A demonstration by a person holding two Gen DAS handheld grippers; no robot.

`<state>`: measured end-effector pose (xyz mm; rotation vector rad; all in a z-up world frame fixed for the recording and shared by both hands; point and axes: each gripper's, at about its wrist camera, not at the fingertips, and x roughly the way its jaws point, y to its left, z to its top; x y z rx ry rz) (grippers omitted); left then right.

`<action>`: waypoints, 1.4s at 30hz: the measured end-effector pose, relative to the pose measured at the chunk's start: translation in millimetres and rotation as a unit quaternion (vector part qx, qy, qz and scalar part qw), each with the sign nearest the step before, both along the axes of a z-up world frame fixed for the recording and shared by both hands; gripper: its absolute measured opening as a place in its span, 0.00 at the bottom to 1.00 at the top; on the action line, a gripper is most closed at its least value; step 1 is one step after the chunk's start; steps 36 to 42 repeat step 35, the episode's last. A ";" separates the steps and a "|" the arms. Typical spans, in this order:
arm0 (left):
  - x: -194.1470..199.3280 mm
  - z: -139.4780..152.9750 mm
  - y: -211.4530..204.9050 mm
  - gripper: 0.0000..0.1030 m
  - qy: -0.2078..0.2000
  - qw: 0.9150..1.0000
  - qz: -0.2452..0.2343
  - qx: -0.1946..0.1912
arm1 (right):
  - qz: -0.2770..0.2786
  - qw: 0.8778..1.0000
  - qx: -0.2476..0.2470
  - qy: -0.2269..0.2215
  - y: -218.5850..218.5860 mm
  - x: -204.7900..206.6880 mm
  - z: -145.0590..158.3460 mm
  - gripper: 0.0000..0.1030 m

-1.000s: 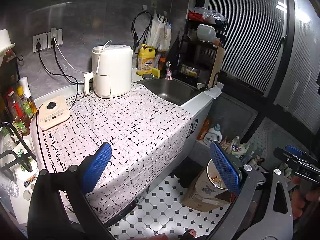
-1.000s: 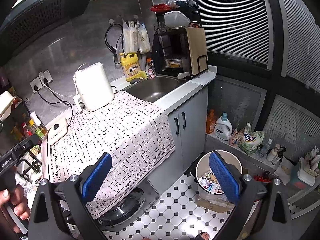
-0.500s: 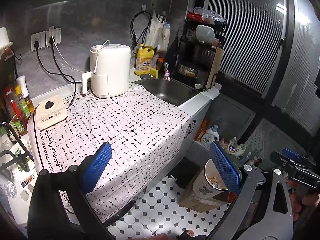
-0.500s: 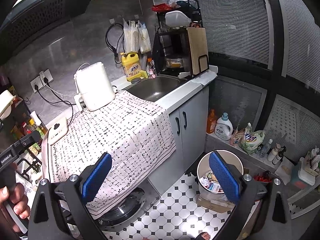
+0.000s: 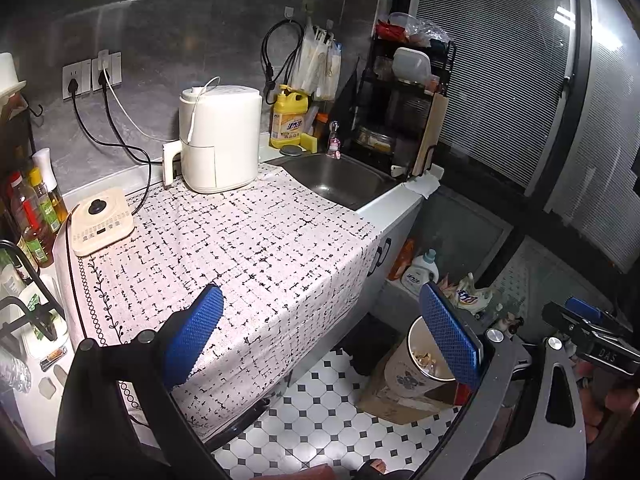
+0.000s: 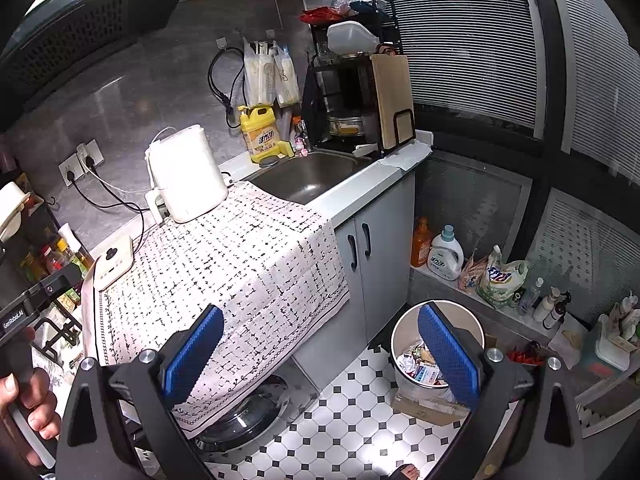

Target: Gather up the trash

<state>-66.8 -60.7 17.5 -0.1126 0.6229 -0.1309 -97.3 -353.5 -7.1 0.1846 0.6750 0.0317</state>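
A round white trash bin holding wrappers and paper stands on the tiled floor beside the grey cabinet; it also shows in the left wrist view, on a flat piece of cardboard. My left gripper is open and empty, held above the front edge of the cloth-covered counter. My right gripper is open and empty, held over the counter's corner, its right finger in front of the bin. No loose trash shows on the cloth.
On the counter stand a white air fryer, a cream control unit, a sink, a yellow detergent jug and a dish rack. Oil bottles stand at left. Detergent bottles and bags line the floor by the window.
Both grippers have drifted slightly; the left wrist view shifted a little so the counter and bin sit lower left. Both grippers stay open and empty.
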 end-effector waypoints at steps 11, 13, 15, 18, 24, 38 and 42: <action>-1.5 -2.8 -2.8 0.95 0.004 1.000 -0.001 0.002 | 0.000 1.000 0.000 0.001 -1.5 0.9 0.0 0.93; -1.5 -3.3 -3.4 0.95 0.005 1.000 0.000 0.002 | 0.000 1.000 0.001 0.001 -2.7 -0.6 -0.8 0.93; -2.0 -5.5 -4.1 0.95 0.008 1.000 -0.001 0.002 | -0.001 1.000 0.001 0.002 -3.2 -1.1 -1.6 0.93; -2.1 -6.9 -5.0 0.95 0.008 1.000 -0.002 0.005 | -0.003 1.000 0.000 0.003 -3.7 -2.9 -3.0 0.93; -2.8 -8.7 -7.4 0.95 0.008 1.000 -0.015 0.010 | -0.010 1.000 -0.003 0.004 -2.1 -6.6 -6.0 0.93; 0.1 -15.9 2.1 0.95 0.016 0.999 -0.028 -0.009 | -0.020 1.000 -0.010 0.013 6.1 -6.5 -9.8 0.93; 0.1 -15.9 2.1 0.95 0.016 0.999 -0.028 -0.009 | -0.020 1.000 -0.010 0.013 6.1 -6.5 -9.8 0.93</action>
